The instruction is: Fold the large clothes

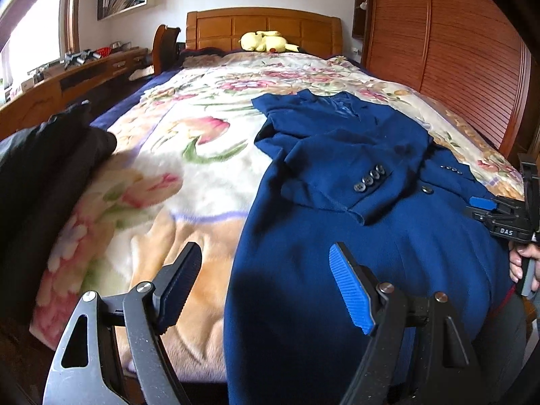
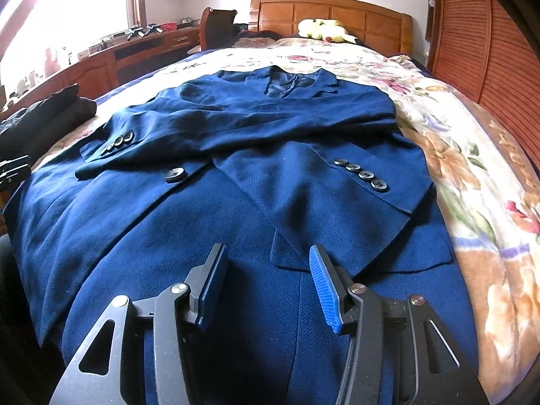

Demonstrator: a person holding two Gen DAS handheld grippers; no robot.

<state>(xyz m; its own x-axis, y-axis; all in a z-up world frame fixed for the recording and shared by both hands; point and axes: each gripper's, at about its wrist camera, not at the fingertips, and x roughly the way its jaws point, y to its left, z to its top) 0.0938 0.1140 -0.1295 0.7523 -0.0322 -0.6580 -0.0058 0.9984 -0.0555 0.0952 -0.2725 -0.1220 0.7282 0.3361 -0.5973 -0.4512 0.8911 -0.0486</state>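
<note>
A navy blue suit jacket (image 1: 337,175) (image 2: 236,168) lies face up on the bed, both sleeves folded across its chest, cuff buttons showing. My left gripper (image 1: 266,270) is open above the jacket's near left edge, one finger over the blanket, the other over the blue cloth, nothing between them. My right gripper (image 2: 268,270) hovers over the jacket's lower front near a pocket flap, open and empty; it also appears at the right edge of the left wrist view as the right gripper (image 1: 499,216), held by a hand (image 1: 521,263).
A floral blanket (image 1: 189,155) covers the bed. Dark folded clothes (image 1: 44,175) lie at the left edge. A yellow plush toy (image 1: 266,41) rests by the wooden headboard. A wooden slatted wall (image 1: 455,54) runs along the right, a desk (image 2: 101,57) along the left.
</note>
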